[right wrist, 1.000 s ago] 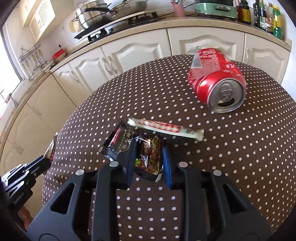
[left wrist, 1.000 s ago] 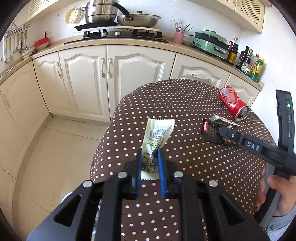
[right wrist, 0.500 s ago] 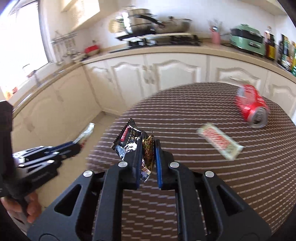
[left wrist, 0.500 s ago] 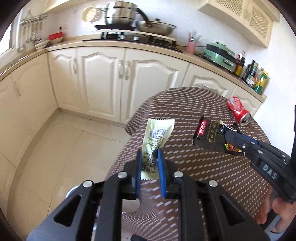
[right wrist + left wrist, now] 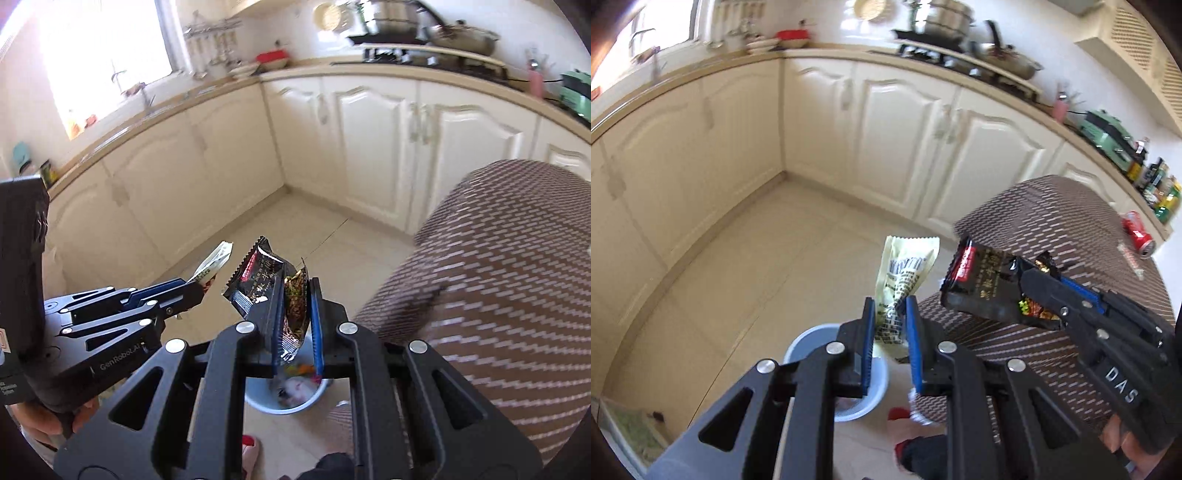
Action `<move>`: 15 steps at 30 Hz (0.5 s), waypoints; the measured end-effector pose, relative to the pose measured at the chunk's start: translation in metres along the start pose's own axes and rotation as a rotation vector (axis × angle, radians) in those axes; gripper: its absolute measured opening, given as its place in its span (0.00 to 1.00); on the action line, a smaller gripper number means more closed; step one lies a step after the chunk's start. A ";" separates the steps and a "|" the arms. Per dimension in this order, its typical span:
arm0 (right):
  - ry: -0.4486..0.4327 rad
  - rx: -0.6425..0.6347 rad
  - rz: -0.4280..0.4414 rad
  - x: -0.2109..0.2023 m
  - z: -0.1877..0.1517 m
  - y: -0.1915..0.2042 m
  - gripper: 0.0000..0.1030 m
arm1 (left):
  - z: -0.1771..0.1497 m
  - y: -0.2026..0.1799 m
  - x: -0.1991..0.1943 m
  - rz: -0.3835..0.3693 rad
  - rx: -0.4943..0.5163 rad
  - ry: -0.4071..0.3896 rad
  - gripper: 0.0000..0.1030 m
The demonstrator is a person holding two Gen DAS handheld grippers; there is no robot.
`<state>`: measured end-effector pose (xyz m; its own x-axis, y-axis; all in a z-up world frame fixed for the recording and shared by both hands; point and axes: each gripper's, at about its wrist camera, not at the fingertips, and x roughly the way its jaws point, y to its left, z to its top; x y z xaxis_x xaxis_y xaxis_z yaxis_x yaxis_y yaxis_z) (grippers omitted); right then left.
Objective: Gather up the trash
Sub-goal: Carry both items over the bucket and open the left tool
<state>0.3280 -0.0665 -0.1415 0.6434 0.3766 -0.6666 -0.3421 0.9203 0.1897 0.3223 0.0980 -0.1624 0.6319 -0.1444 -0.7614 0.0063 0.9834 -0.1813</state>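
Note:
My left gripper is shut on a pale yellow wrapper and holds it in the air above a light blue bin on the floor. My right gripper is shut on a black snack wrapper, also held over the bin, which has some trash inside. The right gripper shows in the left wrist view just right of the yellow wrapper. The left gripper shows in the right wrist view at the left.
The round table with the brown dotted cloth stands to the right. On it lie a red soda can and a long wrapper. Cream cabinets line the far side. A foot in a red slipper is by the bin.
Both grippers have lifted their wrappers off the table and swung left and down over the floor bin. The can and the long wrapper stay on the table.

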 end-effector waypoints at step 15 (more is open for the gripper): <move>0.088 -0.073 -0.066 0.078 -0.028 0.045 0.13 | -0.024 0.073 0.059 0.064 -0.100 0.124 0.17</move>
<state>0.3441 0.0011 -0.2049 0.6043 0.3019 -0.7373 -0.3524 0.9313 0.0924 0.3415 0.1592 -0.2354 0.5278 -0.1007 -0.8434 -0.1121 0.9760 -0.1867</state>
